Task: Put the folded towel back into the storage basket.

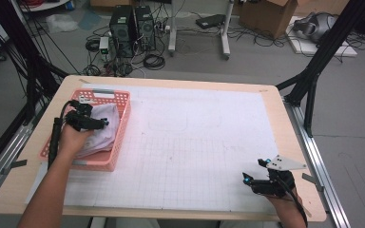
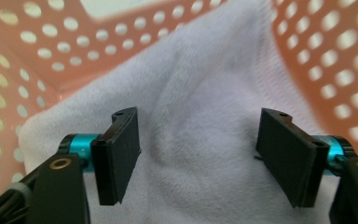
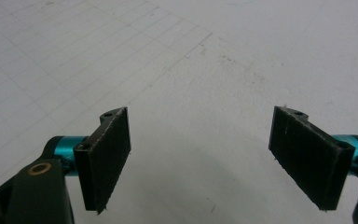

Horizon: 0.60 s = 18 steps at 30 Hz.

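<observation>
Inside the pink perforated basket [image 1: 121, 124] at the desk's left side lies the white towel [image 1: 105, 130], bunched into a soft heap that fills most of the tub and rides up against its walls. In the left gripper view the towel [image 2: 200, 116] spreads right across the picture, fuzzy and creased, with the basket's holed pink wall [image 2: 42, 51] rising behind it on both sides. The left gripper [image 1: 105, 123] is down in the basket over the cloth, held by the person's left hand [image 1: 72, 137], and its fingers [image 2: 121, 154] stand wide apart: the towel lies in the gap between them, and neither pad presses on it. Over on the near right of the desk [image 1: 171, 83], well apart from the basket, the right gripper [image 1: 254, 170] sits low above the white gridded mat [image 1: 199, 142]. Its fingers [image 3: 109, 156] are spread wide too, nothing between them but the bare mat [image 3: 200, 116] with a few faint scuffs. Beyond the desk, computer towers [image 1: 133, 28] and coiled cables sit on the floor.
</observation>
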### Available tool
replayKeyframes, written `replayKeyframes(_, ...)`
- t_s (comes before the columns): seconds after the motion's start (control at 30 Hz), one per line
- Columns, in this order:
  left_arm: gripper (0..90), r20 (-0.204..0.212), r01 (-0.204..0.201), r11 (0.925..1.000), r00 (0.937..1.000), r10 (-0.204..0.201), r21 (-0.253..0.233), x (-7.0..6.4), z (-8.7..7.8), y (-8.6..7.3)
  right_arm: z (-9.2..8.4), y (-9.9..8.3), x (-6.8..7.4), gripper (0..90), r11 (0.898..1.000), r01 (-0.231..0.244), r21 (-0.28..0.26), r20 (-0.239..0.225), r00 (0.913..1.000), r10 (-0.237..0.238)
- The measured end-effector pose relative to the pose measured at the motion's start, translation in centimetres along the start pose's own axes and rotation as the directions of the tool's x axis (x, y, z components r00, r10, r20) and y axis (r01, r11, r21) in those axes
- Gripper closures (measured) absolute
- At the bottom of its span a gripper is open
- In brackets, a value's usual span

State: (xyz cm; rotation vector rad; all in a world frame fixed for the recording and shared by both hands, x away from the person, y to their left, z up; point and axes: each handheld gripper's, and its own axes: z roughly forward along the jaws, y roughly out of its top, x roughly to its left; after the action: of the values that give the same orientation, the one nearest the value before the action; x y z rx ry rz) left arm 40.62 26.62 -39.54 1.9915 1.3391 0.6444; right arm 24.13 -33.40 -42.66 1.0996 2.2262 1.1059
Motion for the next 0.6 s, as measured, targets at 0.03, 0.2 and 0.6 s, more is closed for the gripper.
replayKeyframes(0.03,36.3,0.054,0.018,0.9997,0.9984,-0.017,-0.018,0.1,-0.3,0.0,0.0,0.0,0.0,19.6,1.000,0.001,0.003,-0.001,1.0000,-0.001)
replayKeyframes(0.2,47.7,0.129,-0.001,0.9994,0.9917,-0.003,0.034,0.3,-0.7,-0.2,0.0,0.1,0.2,19.6,1.000,0.004,0.002,-0.003,1.0000,-0.004)
replayKeyframes(0.6,51.7,0.189,-0.068,0.9907,0.9809,0.045,0.118,-0.4,-0.5,-1.2,0.1,0.2,0.4,19.6,1.000,0.008,0.007,-0.008,0.9999,-0.008)
